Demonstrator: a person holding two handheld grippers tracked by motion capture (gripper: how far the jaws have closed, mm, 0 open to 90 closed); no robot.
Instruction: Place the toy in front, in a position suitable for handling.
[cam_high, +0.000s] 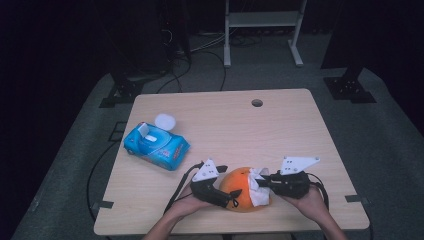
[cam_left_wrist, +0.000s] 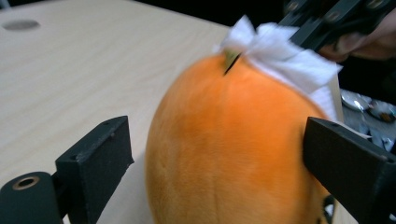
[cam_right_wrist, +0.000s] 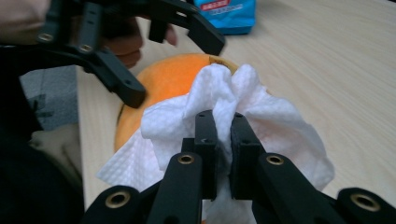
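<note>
- High view, left first: a blue wipes pack (cam_high: 156, 145) lies at the bench's (cam_high: 300, 130) left side, lid flipped up, well apart from the work.
- My left tongs (cam_high: 231, 196) sit at the near edge, against the left flank of the orange plush fruit (cam_high: 239, 186).
- In the left gripper view those jaws stand wide on either side of the fruit (cam_left_wrist: 233, 154). The left pad is clear of it; whether the right one touches I cannot tell. They hold nothing.
- The fruit rests on the bench near the front edge, between my two hands.
- My right tongs (cam_right_wrist: 223, 122) are closed tight on a bunched white wipe (cam_right_wrist: 280, 126), which is draped over the fruit's right side and top.
- Risk one, I judge: with the left jaws loose, a firm wiping stroke could roll the fruit off the front edge.
- Risk two: the pinch holds only a fold, so dragging could pull the wipe free.
</note>
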